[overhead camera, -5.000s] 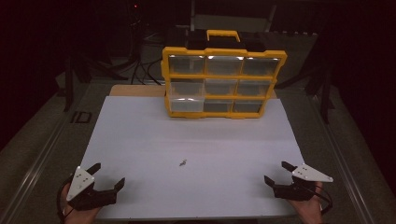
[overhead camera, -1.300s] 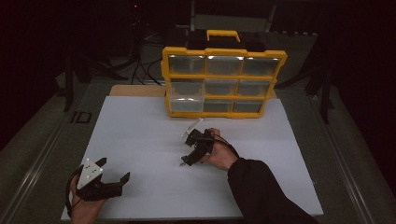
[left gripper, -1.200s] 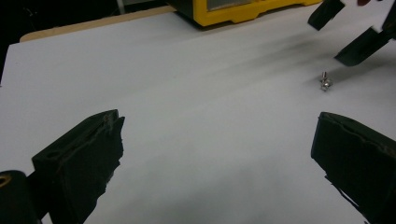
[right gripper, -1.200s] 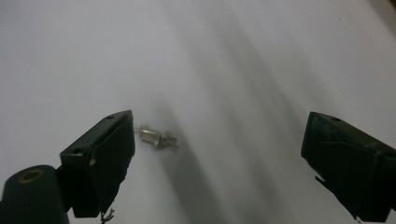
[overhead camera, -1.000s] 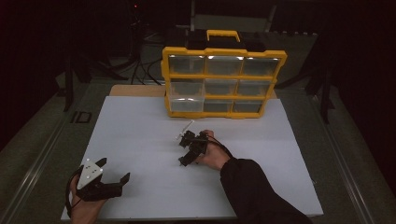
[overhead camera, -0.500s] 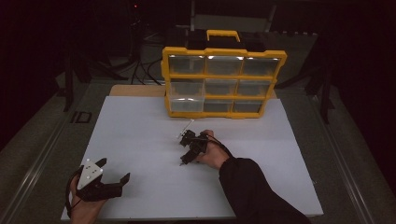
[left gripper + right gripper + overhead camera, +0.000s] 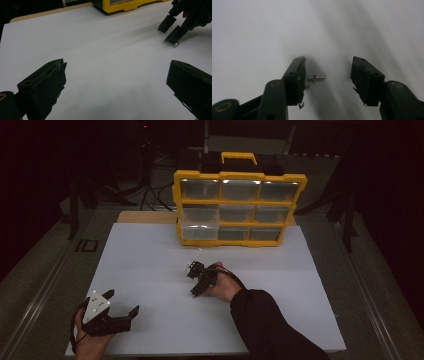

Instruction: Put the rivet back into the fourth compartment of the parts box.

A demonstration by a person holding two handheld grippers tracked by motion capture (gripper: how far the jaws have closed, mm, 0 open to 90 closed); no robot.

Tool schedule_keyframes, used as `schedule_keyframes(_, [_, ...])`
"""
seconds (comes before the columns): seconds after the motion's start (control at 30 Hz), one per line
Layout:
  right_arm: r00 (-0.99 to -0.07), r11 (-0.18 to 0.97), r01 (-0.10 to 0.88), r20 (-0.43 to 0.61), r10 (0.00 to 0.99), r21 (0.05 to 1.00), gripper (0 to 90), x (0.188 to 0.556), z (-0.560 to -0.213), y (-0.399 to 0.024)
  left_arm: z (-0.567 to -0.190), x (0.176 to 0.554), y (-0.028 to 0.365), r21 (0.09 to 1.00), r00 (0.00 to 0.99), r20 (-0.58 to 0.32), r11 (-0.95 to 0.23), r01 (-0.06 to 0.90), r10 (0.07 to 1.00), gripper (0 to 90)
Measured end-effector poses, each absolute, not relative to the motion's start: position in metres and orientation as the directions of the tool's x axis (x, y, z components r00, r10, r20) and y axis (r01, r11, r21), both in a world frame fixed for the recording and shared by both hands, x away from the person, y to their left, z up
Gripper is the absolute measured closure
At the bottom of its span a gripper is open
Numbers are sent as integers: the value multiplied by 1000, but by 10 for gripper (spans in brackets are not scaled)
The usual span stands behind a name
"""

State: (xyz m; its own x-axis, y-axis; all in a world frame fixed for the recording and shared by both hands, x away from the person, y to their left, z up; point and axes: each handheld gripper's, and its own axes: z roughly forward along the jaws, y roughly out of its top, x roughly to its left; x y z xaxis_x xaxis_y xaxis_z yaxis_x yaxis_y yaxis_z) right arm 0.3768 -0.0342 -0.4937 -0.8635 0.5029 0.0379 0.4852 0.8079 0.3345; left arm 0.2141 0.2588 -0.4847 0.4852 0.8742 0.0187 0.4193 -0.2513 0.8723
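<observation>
Three views, entered in order.

High view: your right gripper [image 7: 194, 281] sits at the middle of the frame, tipped down onto the white sheet [image 7: 150, 255], so that its jaws straddle the spot where the small screw lies; the screw itself is too small to make out from up here. Your left gripper [image 7: 121, 311] rests at the lower left, held low and well apart from the work, out of the way. Behind, at upper centre, the yellow drawer cabinet [image 7: 235, 207] stands upright on the sheet's far edge, all drawers shut, a likely home for the screw.

Left gripper view: your own jaws stand wide at the lower corners with nothing between them, released. At the upper right the right gripper [image 7: 172, 31] leans onto the sheet, and the screw [image 7: 176, 44] glints just beside its nearer jaw tip.

Right gripper view: the screw [image 7: 317, 78] lies flat on the sheet at mid-frame, between the jaws, close against the left one and well clear of the right. Your jaws have just been closing on it but do not yet pinch it; they are placed either side so that the squeeze catches it.
</observation>
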Motion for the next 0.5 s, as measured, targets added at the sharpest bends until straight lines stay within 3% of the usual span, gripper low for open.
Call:
schedule_keyframes(0.3, [-859, 817, 493, 19, 512, 300, 657, 375, -491, -36, -485, 214, 258, 872, 485, 21, -254, 419, 874, 29])
schedule_keyframes(0.33, [-863, 825, 488, 13, 506, 285, 711, 374, -490, -35, -485, 214, 259, 873, 485, 20, -252, 418, 874, 29])
schedule_keyframes(0.5, [-871, 841, 474, -1, 491, 261, 818, 374, -490, -32, -485, 214, 259, 872, 485, 21, -253, 418, 874, 29])
